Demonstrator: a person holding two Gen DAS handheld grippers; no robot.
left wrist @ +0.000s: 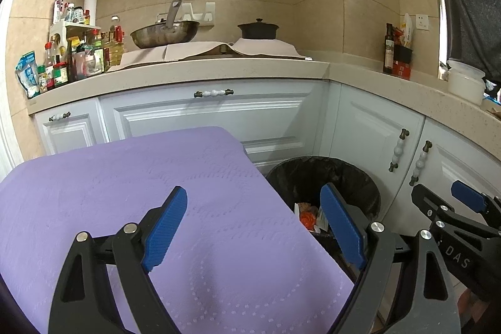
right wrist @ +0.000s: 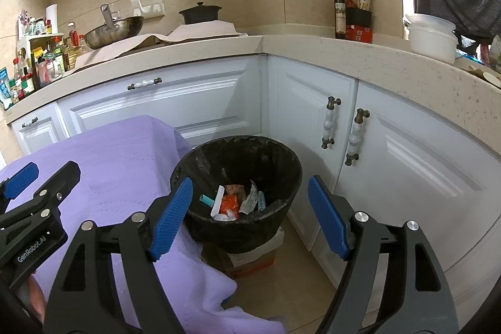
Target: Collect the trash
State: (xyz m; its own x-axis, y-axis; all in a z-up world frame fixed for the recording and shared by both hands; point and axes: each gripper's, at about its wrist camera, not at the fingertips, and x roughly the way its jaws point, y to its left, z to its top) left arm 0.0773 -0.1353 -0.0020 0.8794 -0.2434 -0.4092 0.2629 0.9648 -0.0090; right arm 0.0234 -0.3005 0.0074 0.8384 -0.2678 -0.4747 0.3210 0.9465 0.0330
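Note:
A round black-lined trash bin stands on the floor in the cabinet corner, beside a table under a purple cloth. Inside it lie wrappers and scraps, among them an orange wrapper, a white strip and a teal tube. My right gripper hovers open just above and in front of the bin's mouth, with nothing between its blue pads. My left gripper is open and empty over the right edge of the purple cloth. In the left wrist view the bin is just to its right, with some trash showing.
White cabinet doors with handles wrap the corner behind the bin. The counter holds a wok, a black pot, bottles and white tubs. A cardboard box sits under the bin on the tiled floor.

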